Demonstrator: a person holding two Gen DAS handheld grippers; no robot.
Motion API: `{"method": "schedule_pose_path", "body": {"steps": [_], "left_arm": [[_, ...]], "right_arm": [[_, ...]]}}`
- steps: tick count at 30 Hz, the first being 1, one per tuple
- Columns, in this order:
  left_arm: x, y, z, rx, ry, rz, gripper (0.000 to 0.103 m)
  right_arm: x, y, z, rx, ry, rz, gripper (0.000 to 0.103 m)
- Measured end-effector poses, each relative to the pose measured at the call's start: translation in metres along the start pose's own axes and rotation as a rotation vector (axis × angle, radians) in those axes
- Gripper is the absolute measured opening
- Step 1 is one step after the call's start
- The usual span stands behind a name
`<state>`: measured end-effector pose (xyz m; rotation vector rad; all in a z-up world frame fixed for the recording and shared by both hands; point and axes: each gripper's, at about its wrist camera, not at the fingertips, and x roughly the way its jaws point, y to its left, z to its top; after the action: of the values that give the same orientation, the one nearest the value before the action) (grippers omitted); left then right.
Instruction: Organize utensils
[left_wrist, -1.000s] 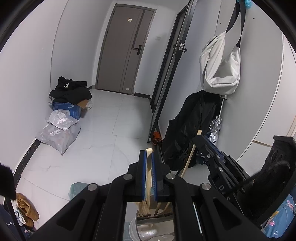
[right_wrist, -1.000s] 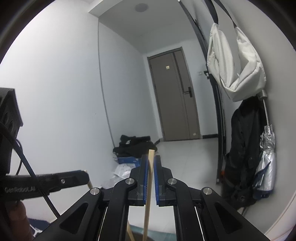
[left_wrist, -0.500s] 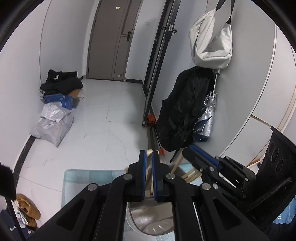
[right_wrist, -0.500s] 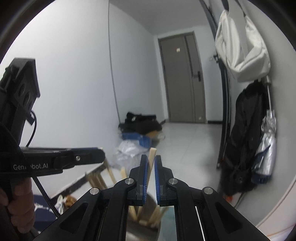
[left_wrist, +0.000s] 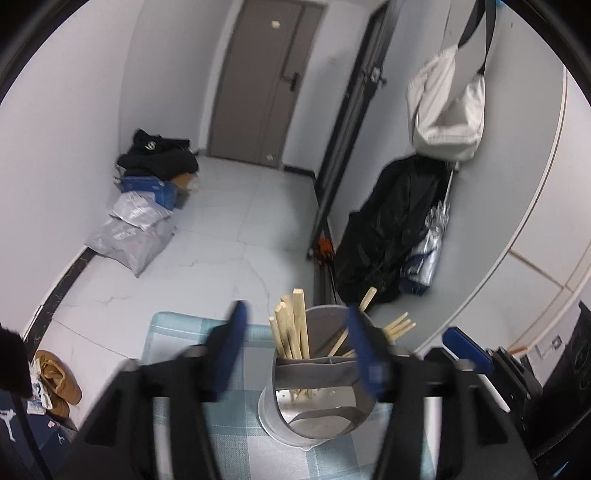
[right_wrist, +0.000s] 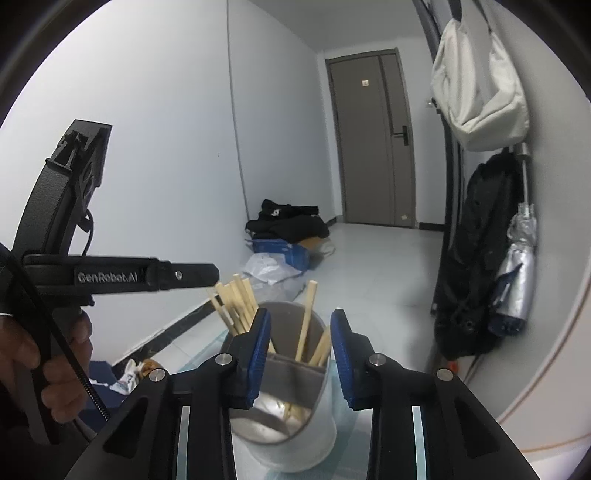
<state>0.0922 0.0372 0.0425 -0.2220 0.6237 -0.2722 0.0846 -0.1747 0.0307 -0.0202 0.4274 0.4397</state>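
Down on the checked cloth (left_wrist: 236, 435) sits the metal holder (left_wrist: 314, 413), wooden chopsticks (left_wrist: 291, 325) standing in its divided compartments. A sec ago each gripper pinched one stick above it; now both sticks are let go and stand w/ the rest. Left gripper (left_wrist: 295, 343) jaws are opening wide, blurred, astride the holder w/ no pad pressing on it. Right gripper (right_wrist: 300, 347) jaws are opening too, narrower, nothing clamped, holder rim showing thru the gap. Means this drop-off looks done; prob next is backing off w/o tipping the holder.

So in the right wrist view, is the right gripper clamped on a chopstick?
No: the right gripper is opening, and the chopsticks stand free in the holder.
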Motion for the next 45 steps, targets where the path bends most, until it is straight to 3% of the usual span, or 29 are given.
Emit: {"method": "schedule_pose_path", "body": {"steps": [5,10,15,21,33,45], "left_arm": [[-0.028,-0.006,-0.002,0.001,-0.063,0.047,0.070],[-0.049,-0.009,-0.007,-0.008,-0.116,0.081,0.086],[-0.070,-0.012,-0.012,-0.004,-0.174,0.112,0.094],[-0.087,-0.013,-0.023,0.001,-0.230,0.147,0.101],[-0.095,-0.010,-0.054,0.024,-0.269,0.163,0.102],[-0.072,0.000,-0.079,0.027,-0.247,0.204,0.102]], "right_arm": [[-0.032,0.009,0.005,-0.001,-0.039,-0.014,0.044],[-0.061,0.015,0.011,0.011,-0.081,-0.033,0.059],[-0.082,0.022,0.014,0.020,-0.112,-0.048,0.074],[-0.098,0.027,0.009,0.031,-0.140,-0.069,0.083],[-0.109,0.031,-0.009,0.027,-0.128,-0.082,0.087],[-0.097,0.028,-0.034,0.050,-0.064,-0.102,0.089]]}}
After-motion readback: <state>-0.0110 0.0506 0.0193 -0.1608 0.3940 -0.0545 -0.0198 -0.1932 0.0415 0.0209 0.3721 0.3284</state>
